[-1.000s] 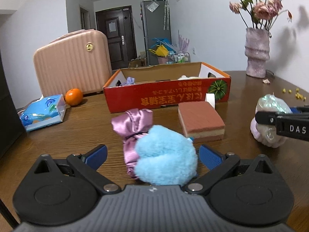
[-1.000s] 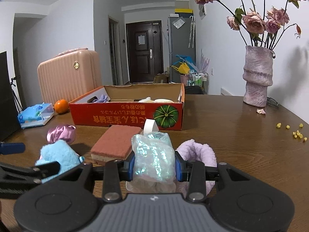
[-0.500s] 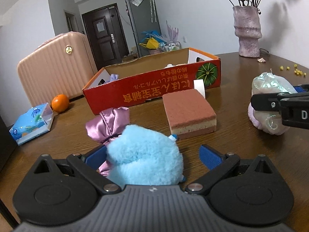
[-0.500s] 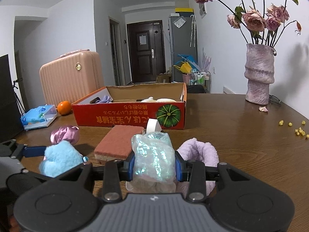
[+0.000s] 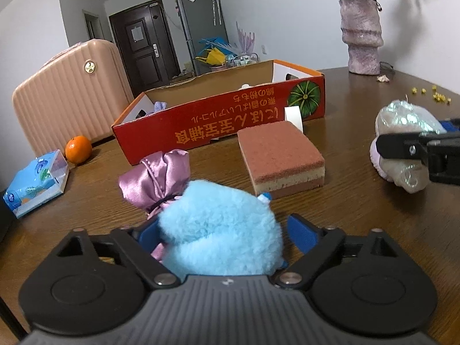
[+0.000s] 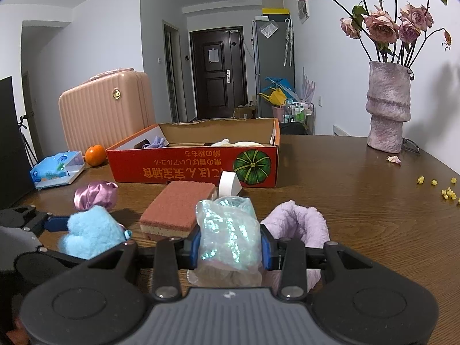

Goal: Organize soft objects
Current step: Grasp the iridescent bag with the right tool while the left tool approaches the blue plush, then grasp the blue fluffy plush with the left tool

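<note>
Red box (image 6: 195, 169) bears upside-down yellow Japanese print.

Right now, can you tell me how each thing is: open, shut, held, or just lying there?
Left gripper: closing round the fluffy blue plush toy, not clearly squeezing.
Right gripper: shut on the shiny iridescent plastic bag.
Red cardboard box: open on top, things inside.
Pink two-layer sponge: lying flat on the table.
Purple satin pouch: tied shut.
Pink ribbed suitcase: shut, upright.

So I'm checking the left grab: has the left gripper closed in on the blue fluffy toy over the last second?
Yes. The left gripper has moved in and narrowed around the blue fluffy toy; in its view the red box now sits farther right.
</note>
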`<state>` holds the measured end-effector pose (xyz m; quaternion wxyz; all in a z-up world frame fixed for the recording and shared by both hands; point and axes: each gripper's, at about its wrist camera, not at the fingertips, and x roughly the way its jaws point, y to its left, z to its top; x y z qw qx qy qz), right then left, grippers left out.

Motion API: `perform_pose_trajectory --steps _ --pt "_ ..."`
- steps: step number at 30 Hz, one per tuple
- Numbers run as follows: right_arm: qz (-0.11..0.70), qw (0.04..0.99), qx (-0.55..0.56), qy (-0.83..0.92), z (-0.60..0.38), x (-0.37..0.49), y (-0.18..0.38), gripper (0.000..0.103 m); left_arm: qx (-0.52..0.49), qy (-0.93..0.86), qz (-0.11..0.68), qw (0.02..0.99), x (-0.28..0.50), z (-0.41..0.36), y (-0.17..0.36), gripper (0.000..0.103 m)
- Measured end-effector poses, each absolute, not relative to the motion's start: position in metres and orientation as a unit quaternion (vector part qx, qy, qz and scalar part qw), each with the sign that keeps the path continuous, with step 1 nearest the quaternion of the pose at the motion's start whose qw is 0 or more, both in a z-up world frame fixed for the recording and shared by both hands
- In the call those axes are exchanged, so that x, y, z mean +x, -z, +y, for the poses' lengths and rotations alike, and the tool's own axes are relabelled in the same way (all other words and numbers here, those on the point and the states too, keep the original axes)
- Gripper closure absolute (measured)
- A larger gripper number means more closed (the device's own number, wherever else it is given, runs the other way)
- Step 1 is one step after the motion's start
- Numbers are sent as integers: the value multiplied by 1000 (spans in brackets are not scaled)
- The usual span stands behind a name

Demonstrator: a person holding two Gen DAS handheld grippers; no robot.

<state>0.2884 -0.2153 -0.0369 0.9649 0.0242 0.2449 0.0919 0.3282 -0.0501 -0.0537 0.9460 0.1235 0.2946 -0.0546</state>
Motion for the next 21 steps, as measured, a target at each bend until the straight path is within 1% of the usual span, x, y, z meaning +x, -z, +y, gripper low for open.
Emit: perform_pose_trajectory --steps 4,12,21 --pt "241 965 26 -96 -216 287 36 64 133 52 292 946 327 -53 55 26" --pt "233 966 31 -104 -217 282 33 64 128 57 284 948 324 -52 52 27" --pt "204 971 33 -121 -218 270 25 64 112 62 267 955 320 -48 46 28"
